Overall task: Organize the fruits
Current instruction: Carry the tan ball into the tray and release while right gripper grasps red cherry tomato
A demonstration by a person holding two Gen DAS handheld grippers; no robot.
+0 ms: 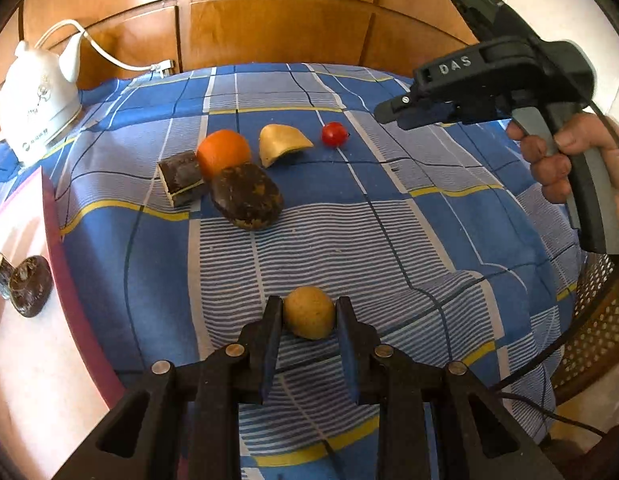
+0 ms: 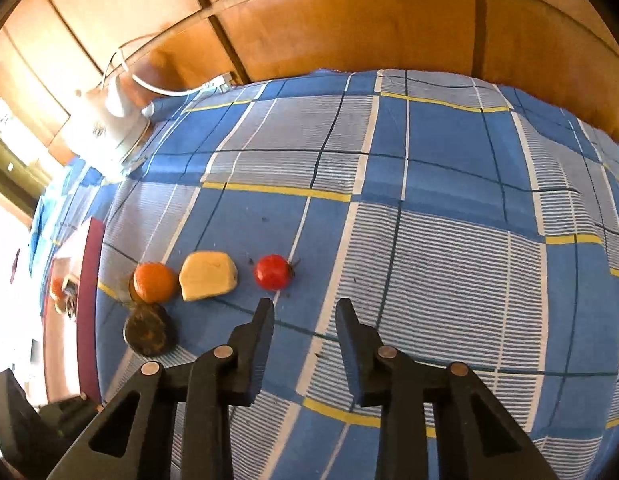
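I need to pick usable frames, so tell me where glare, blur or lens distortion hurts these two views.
Left wrist view: evenly lit and sharp; the small yellow fruit in the left gripper is crisp, though the fisheye bows the checked cloth. Right wrist view: bright glare washes out the white kettle and the left edge; the tomato stays clear beyond the right gripper.

A round, speckled yellow-tan fruit (image 1: 309,312) sits clamped between the left tool's pads, above the blue checked cloth. Farther off lie a round orange (image 1: 223,153), a pale yellow wedge-shaped piece (image 1: 281,148), a small red tomato (image 1: 334,134), and a dark mottled oval fruit (image 1: 247,196) touching the orange.
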